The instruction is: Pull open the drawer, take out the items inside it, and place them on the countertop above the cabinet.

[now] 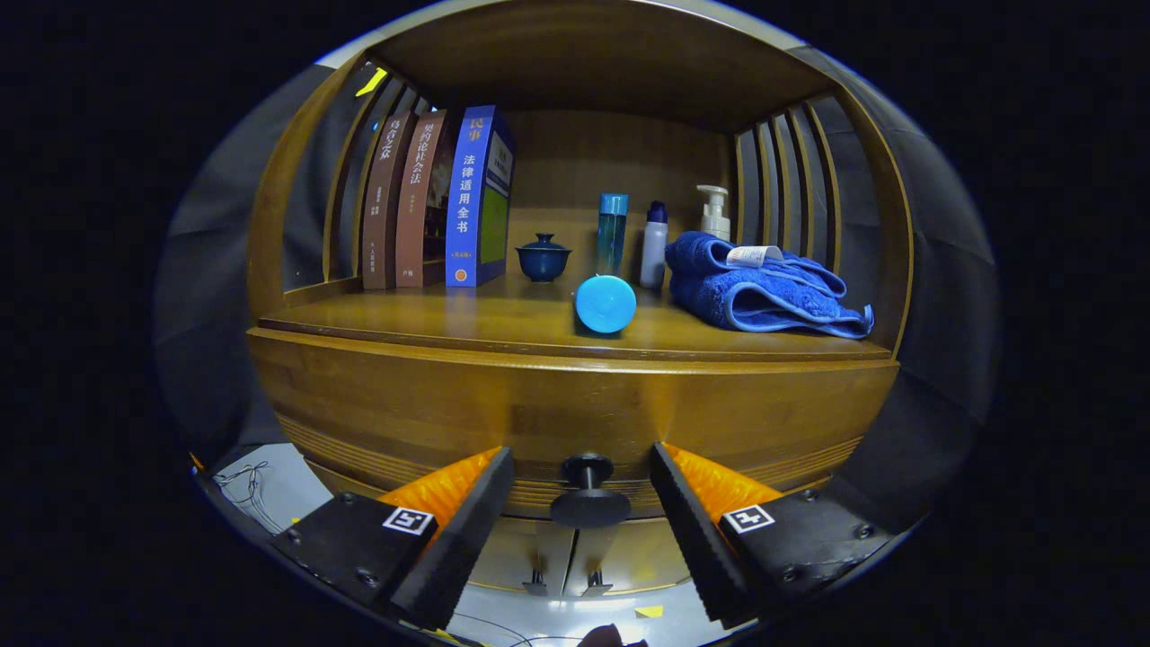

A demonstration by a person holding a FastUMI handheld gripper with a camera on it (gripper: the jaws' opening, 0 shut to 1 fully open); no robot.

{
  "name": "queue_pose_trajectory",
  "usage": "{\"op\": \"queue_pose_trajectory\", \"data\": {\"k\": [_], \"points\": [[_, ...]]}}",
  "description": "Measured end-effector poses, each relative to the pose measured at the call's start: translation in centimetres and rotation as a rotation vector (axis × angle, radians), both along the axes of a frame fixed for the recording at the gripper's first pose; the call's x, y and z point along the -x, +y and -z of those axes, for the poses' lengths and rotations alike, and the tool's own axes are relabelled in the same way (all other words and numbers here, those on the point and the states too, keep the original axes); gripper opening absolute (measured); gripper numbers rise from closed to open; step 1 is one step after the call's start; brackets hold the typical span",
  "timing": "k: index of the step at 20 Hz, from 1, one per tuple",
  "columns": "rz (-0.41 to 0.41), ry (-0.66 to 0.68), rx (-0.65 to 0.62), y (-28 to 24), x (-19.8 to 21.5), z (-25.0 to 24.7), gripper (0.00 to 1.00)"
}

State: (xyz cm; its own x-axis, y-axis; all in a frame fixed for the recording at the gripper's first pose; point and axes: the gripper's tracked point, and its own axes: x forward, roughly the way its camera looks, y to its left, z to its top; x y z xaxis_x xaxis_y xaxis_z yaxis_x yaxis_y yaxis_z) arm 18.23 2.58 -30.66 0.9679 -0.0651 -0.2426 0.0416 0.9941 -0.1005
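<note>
While the hand-held gripper (582, 503) hangs wide apart in front of the wooden cabinet (575, 404), the dark round drawer knob (588, 494) sits between its fingers with a clear gap on each side, gripped by neither. Above the closed drawer front (404, 413), the countertop (449, 314) carries three upright books (440, 202) at the left, their spines printed in Chinese characters too small to read with certainty. Beside them stands a small dark blue lidded cup (543, 257), then a tall teal bottle (612, 232), a white bottle with a dark cap (654, 244) and a pump dispenser (715, 212). A round blue lid (605, 304) lies nearer the edge, and a folded blue towel (764, 288) with a white tag rests at the right.
</note>
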Motion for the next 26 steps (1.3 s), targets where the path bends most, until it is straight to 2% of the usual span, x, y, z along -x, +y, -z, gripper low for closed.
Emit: {"op": "queue_pose_trajectory", "data": {"k": [5, 10, 16, 23, 26], "points": [[-0.035, -0.107, 0.056, 0.9, 0.6, -6.4, 1.00], [-0.060, -0.200, 0.005, 2.1, 3.2, -13.9, 1.00], [-0.048, -0.262, -0.059, 2.0, 7.5, -21.8, 0.99], [-0.046, -0.297, -0.103, 2.2, 13.4, -27.1, 0.99], [-0.042, -0.305, -0.075, 1.9, 16.5, -28.6, 0.99]]}}
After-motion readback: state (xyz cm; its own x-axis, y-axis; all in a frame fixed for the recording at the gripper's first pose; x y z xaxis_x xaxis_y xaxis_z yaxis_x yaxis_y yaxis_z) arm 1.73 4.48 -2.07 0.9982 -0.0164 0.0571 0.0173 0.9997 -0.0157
